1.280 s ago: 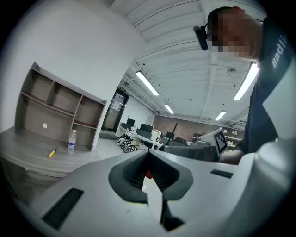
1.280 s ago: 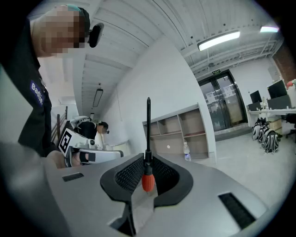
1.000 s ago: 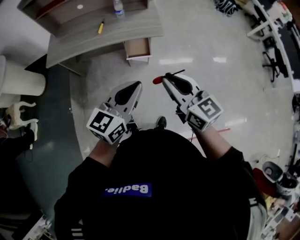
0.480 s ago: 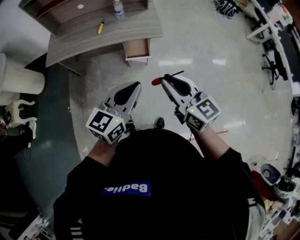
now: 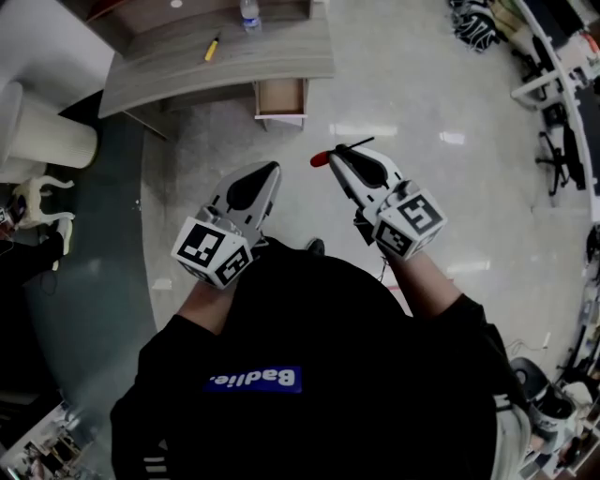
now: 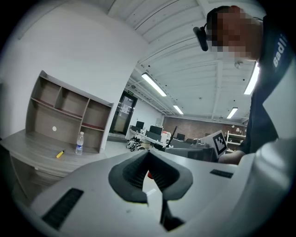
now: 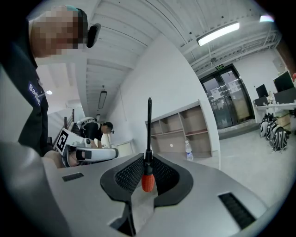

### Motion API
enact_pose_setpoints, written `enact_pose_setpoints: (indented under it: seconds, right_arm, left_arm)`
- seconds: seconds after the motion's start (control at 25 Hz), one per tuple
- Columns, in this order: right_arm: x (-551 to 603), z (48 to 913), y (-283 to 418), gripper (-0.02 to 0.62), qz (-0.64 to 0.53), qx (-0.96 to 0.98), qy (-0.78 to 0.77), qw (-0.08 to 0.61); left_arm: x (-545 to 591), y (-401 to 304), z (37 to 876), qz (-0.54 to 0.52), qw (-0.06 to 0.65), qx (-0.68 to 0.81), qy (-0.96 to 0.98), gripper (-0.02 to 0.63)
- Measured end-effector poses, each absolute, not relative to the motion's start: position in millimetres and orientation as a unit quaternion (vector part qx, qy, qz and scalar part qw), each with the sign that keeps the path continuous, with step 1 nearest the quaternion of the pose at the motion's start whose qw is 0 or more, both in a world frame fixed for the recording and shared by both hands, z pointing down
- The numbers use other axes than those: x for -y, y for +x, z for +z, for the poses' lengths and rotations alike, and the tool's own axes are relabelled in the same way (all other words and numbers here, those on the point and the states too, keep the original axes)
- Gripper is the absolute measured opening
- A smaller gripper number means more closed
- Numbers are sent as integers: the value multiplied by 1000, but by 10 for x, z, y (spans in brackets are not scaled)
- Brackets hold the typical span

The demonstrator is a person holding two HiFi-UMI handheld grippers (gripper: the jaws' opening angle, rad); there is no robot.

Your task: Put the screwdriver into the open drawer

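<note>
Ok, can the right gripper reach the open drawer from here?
Probably not yet: the right gripper, shut on the screwdriver, hangs well short of the open drawer. Only bare floor lies between.

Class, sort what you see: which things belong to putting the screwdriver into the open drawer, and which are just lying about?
Job: screwdriver, right tool holding it, open drawer.
Lying about: water bottle, small yellow object on desk.

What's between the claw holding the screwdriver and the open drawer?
Only bare, shiny grey floor separates the right claw from the open wooden drawer, in the head view.
</note>
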State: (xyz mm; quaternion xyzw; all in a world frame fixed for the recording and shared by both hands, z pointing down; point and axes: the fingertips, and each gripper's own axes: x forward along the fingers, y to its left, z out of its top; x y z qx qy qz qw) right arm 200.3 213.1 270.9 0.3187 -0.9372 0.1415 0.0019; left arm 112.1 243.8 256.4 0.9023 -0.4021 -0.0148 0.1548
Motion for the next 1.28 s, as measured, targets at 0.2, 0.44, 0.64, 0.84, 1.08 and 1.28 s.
enact_pose_setpoints:
  seconds: [0.2,0.44,0.64,0.84,1.08,1.28]
  right_arm:
    - [-1967,2817,1869,77,148,941,305,11]
    - [-1486,2918,1601,77,149,935,320,26]
    - [-947,2958,1314,77,146,928,339,43]
    - [-501,2932,1046,77,140,919,365,51]
    - [-111,2989,843,77,147,902,402,60]
    - [62,3061,785,77,158,896,410,65]
  left_arm:
    - [-2261,987,2627,-15,161,419,894,2]
    - [-1757,698,2718,-23,168,407,898,2]
    - [-1163,459,2779,-21,173,376,910,2]
    - [-654,234,2734,-20,172,338,925,2]
    - [-211,-14,2724,-21,177,299,938,2]
    - [-4,-81,2792,-15,185,291,939,2]
